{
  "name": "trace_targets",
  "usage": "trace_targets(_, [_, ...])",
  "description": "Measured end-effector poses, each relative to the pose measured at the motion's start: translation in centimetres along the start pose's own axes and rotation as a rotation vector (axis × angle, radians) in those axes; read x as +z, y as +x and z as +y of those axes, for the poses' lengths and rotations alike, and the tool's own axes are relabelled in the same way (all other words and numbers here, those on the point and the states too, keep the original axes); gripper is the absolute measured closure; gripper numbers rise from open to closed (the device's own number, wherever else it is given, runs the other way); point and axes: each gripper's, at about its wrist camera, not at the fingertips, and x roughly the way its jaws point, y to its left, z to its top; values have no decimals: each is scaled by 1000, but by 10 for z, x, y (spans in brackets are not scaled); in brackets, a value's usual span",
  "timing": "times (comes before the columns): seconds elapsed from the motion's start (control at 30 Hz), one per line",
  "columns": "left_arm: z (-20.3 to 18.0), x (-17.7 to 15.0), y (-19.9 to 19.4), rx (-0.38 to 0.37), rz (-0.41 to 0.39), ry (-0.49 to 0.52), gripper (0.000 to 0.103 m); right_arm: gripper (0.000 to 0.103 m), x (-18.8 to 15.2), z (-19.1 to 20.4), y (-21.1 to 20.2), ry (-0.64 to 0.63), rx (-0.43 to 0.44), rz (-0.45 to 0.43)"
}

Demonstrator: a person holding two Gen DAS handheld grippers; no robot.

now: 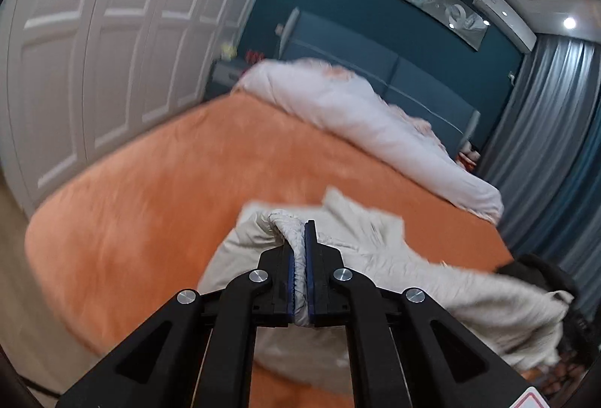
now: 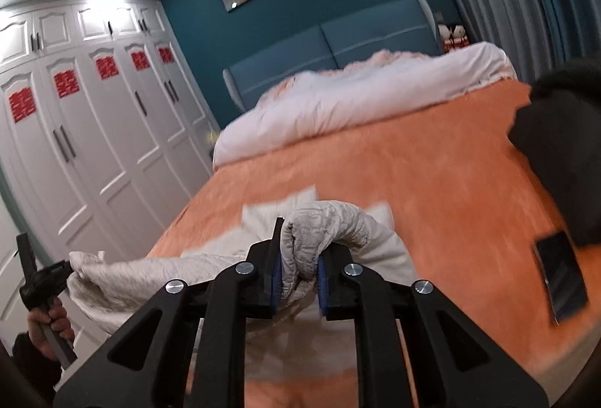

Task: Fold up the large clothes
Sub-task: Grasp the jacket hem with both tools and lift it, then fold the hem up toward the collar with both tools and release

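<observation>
wall (image 2: 195,32): teal | wardrobe (image 2: 94,130): white | curtains (image 1: 544,115): grey | bed (image 2: 432,182): orange cover

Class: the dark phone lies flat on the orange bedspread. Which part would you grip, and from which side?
Grip the phone across its two long edges, coming from above. It lies flat on the soft bedspread, so only its thin sides offer the fingers purchase, probably.

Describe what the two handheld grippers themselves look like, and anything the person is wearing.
Both the left gripper and the right gripper are matte black linkage frames with round silver pivot bolts and ribbed blue pads lining the fingers. A red-and-white label corner shows on the left one. The person's sleeve looks dark.
</observation>
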Motion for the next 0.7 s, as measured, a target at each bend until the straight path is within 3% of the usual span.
trace_targets(0.13, [-9,18,60,49,-29,19,98,89,20,-4,54,45,-22,-38])
trace_targets(0.33, [-7,28,146,138,24,20,92,84,28,-15,125,78,-91,-27])
trace_targets(0.53, [3,30,206,210,111,-13,89,63,32,-24,162,104,-129,-61])
trace_targets(0.6, [12,35,212,202,131,-59,88,39,33,-23,157,89,-157,-124])
trace_targets(0.7, [24,43,203,172,105,-117,85,38,42,-26,151,75,-184,-170])
